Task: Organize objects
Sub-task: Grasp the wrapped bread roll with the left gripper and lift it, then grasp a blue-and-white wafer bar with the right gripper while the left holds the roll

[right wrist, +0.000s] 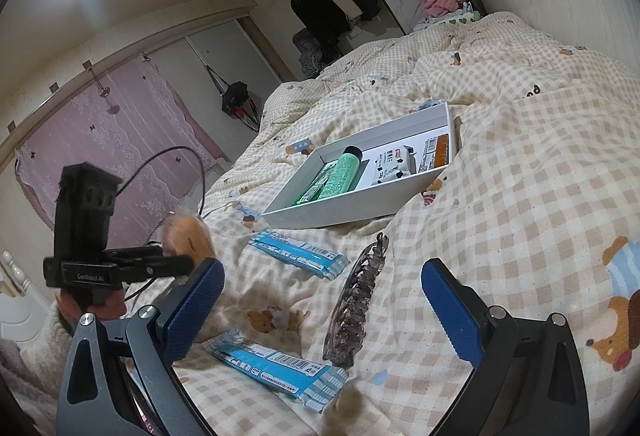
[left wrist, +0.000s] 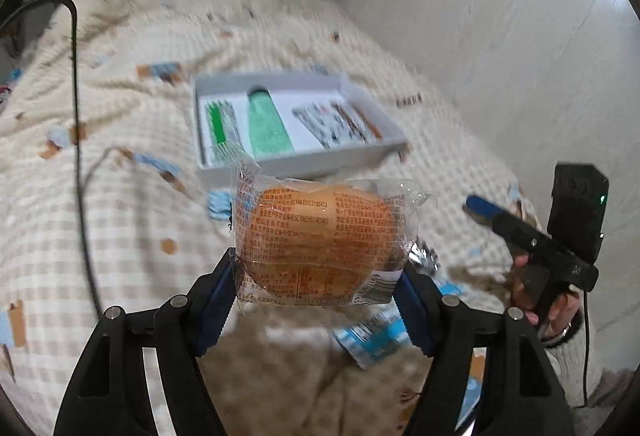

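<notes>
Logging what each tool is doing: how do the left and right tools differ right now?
The left tool is shut on a wrapped bun, lifted clear of the quilt; the right tool is open and holds nothing. The left one faces the white box; the right one sits low over a hair claw and two blue packets. Both have blue pads on black arms.

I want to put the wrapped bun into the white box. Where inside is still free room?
Bare floor shows in the white box between the green tube and the white packets. The left end beside the tube is crowded by a green packet. The left gripper holds the bun.
</notes>
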Motion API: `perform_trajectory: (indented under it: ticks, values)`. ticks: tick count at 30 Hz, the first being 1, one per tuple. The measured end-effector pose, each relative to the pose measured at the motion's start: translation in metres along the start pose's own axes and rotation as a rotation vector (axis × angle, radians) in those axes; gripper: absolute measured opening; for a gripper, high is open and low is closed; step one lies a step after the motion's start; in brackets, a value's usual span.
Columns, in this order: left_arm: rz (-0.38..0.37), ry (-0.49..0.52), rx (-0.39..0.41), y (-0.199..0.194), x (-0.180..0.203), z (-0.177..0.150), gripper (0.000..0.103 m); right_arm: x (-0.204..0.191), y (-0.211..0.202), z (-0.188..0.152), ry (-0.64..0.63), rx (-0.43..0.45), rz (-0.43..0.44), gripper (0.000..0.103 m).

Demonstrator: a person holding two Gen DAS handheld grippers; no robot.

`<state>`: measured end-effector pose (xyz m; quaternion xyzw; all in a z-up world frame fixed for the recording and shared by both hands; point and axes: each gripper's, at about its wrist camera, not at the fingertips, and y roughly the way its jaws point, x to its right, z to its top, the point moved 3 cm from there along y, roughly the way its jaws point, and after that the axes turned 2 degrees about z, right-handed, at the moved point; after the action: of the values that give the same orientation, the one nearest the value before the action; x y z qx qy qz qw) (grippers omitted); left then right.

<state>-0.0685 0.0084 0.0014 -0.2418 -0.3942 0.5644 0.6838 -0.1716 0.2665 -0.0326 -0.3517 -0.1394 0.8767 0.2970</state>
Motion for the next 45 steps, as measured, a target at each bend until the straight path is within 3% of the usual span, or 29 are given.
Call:
perform_trajectory:
  ticks: [5, 9, 11, 21, 24, 28, 32, 37, 40, 45]
  values:
    - [0.07, -0.025, 0.071, -0.004, -0.008, -0.004, 0.076, 0.0, 0.001, -0.002, 0.001, -0.004, -0.001, 0.1]
    - [0.02, 0.007, 0.107, -0.007, -0.003, -0.008, 0.076, 0.0, 0.002, -0.003, 0.002, -0.007, -0.001, 0.1]
    - [0.029, 0.025, 0.134, -0.006, -0.001, -0.008, 0.075, 0.0, 0.003, -0.004, 0.003, -0.009, -0.002, 0.1]
    - [0.045, 0.002, 0.094, 0.014, -0.009, -0.025, 0.074, -0.006, 0.001, 0.0, -0.01, -0.036, -0.029, 0.1]
    - [0.052, 0.044, 0.104, 0.014, 0.0, -0.028, 0.074, -0.008, 0.01, 0.007, -0.014, -0.112, -0.009, 0.099]
    - [0.052, 0.06, 0.084, 0.021, 0.003, -0.03, 0.074, -0.006, 0.033, 0.012, 0.011, -0.313, 0.081, 0.088]
    - [0.04, 0.018, 0.051, 0.029, -0.005, -0.03, 0.074, -0.017, 0.039, 0.007, -0.062, -0.424, 0.154, 0.076]
    - [0.017, -0.022, 0.064, 0.029, -0.011, -0.031, 0.074, -0.038, 0.058, -0.012, -0.173, -0.568, 0.272, 0.061]
    - [0.023, -0.025, 0.053, 0.032, -0.011, -0.03, 0.074, -0.043, 0.075, -0.024, -0.235, -0.655, 0.28, 0.049]
    - [0.028, -0.019, 0.035, 0.036, -0.009, -0.03, 0.074, -0.052, 0.1, -0.042, -0.424, -0.819, 0.257, 0.049]
